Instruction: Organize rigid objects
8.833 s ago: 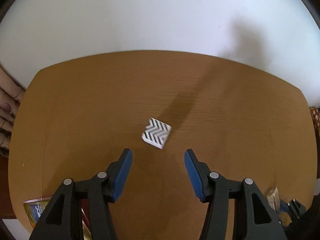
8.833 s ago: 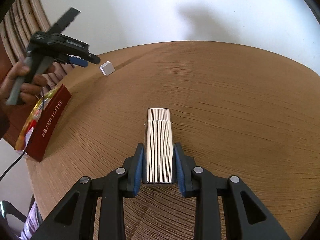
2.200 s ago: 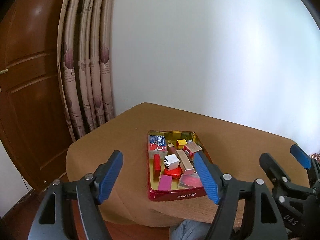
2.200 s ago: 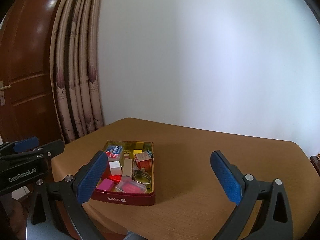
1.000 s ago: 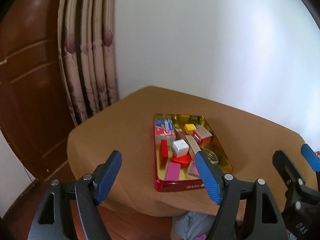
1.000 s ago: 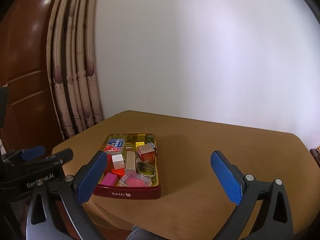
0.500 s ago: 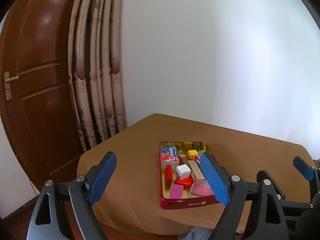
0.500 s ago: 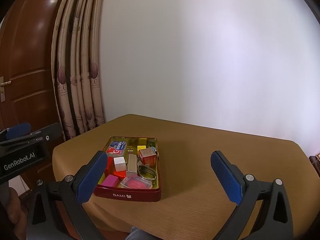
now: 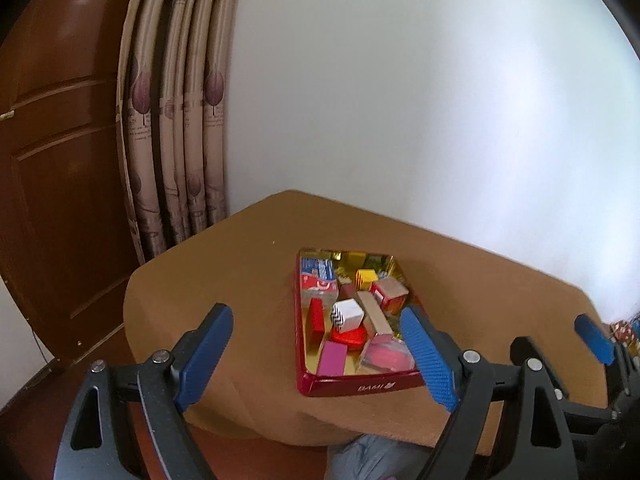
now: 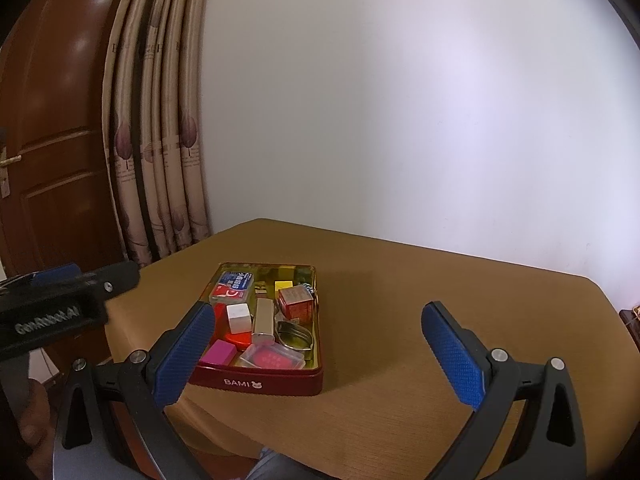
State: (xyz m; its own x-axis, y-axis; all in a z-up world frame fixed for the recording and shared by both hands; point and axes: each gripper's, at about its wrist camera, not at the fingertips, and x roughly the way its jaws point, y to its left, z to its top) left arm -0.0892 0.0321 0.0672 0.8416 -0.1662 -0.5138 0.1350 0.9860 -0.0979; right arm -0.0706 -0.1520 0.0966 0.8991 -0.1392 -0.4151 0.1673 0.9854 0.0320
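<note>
Left wrist: left gripper (image 9: pixel 318 360) fingers spread wide, nothing between; earlier they stood over the zigzag cube (image 9: pixel 347 313) on the bare counter (image 9: pixel 248 280), now it's in the tin (image 9: pixel 360 387), beyond the fingertips.
Right wrist: right gripper (image 10: pixel 320 354) was pinching the lighter (image 10: pixel 264 320); now spread, empty. Lighter lies in the tin, beyond the left finger.

— Left gripper (image 9: pixel 318 358)?
— Jaws spread wide, nothing between the blue pads (image 9: pixel 206 350), angled downward.
— Right gripper (image 10: pixel 320 354)?
— Likewise agape and empty, tilted down, just beside the left.
</note>
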